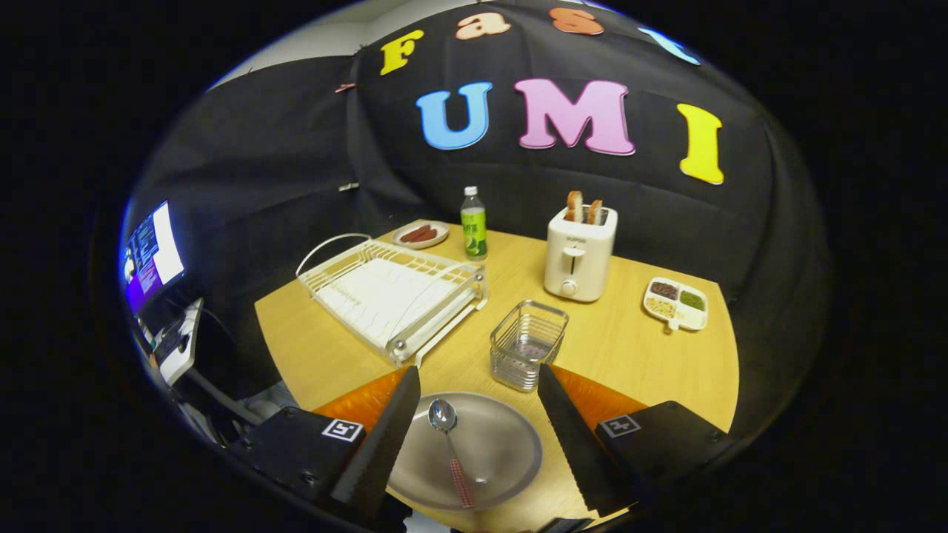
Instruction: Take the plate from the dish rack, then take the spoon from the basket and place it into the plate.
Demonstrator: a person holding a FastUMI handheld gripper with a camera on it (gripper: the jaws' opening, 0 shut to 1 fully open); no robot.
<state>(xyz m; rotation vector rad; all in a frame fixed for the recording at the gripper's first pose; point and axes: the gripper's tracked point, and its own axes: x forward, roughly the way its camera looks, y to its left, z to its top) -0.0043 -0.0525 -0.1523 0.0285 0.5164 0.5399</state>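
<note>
A grey plate [496,451] lies flat on the wooden table between my two fingers. A spoon [450,448] with a shiny bowl and a red-checked handle rests in the plate, bowl end pointing away from me. My gripper [478,389] is open, its fingers wide apart on either side of the plate, touching nothing. Just beyond the fingers stands a wire basket [527,343] with nothing visible inside. Further left sits the white dish rack [392,295], with no dishes in its slots.
A white toaster [579,253] holding two bread slices stands behind the basket. A green-labelled bottle [473,222] and a small plate of sausages [421,234] sit at the back. A divided snack tray [675,302] lies right. A monitor [152,255] glows far left.
</note>
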